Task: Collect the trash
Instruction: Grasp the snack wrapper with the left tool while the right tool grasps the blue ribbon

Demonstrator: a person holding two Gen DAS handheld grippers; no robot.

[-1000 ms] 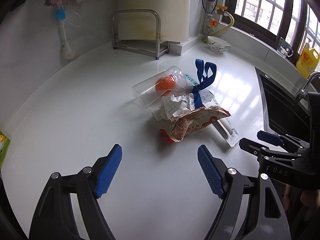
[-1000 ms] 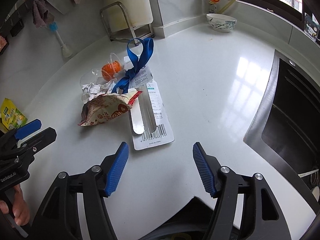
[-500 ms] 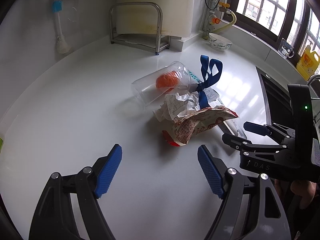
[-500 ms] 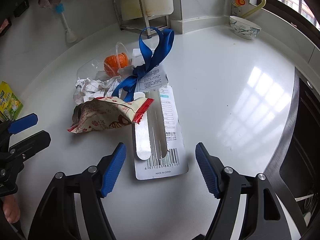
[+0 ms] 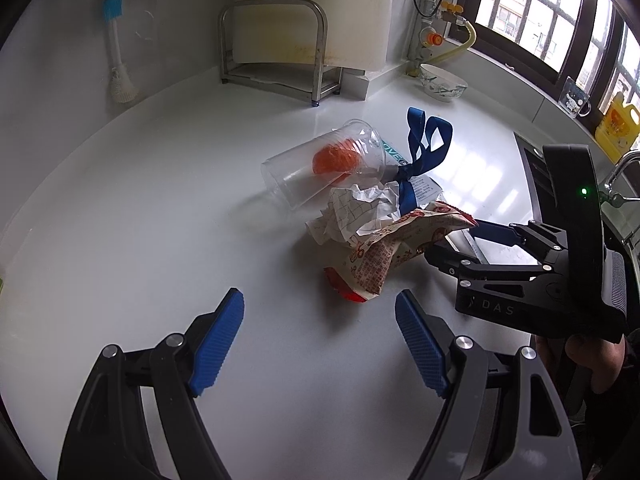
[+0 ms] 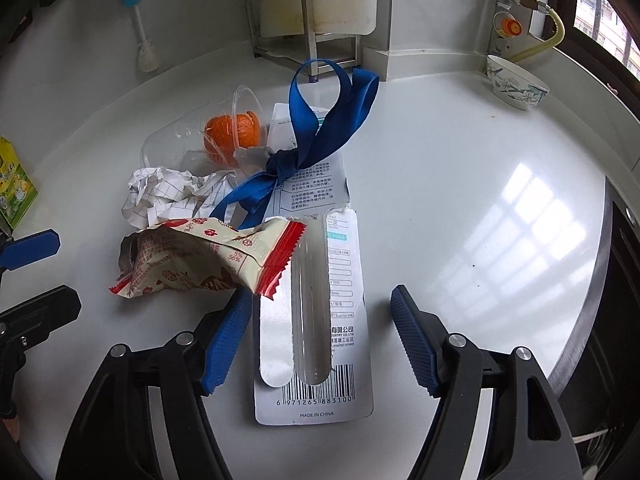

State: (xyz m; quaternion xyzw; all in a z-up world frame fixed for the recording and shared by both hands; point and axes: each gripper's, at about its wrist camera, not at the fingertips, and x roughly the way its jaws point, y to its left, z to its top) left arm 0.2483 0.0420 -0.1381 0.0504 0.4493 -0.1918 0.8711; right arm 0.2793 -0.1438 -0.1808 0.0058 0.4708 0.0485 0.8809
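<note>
Room: a kitchen corner with pale walls, a barred window at far right and a dark sink sunk in at the right.
Table: glossy white table, curving along the walls and mirroring the window light.
Rack: bent steel tube rack in the far corner.
Bowl: white patterned bowl at far right by the yellow hose.
Trash: a heap at mid-table; clear plastic cup on its side with orange peel inside, crumpled checked paper, red and cream snack wrapper, knotted blue ribbon, and white barcode blister card nearest.
Right gripper: jaws open, straddling the blister card without pressing it; left pad just beside the wrapper.
Left gripper: jaws open and empty, over bare table near the wrapper.
</note>
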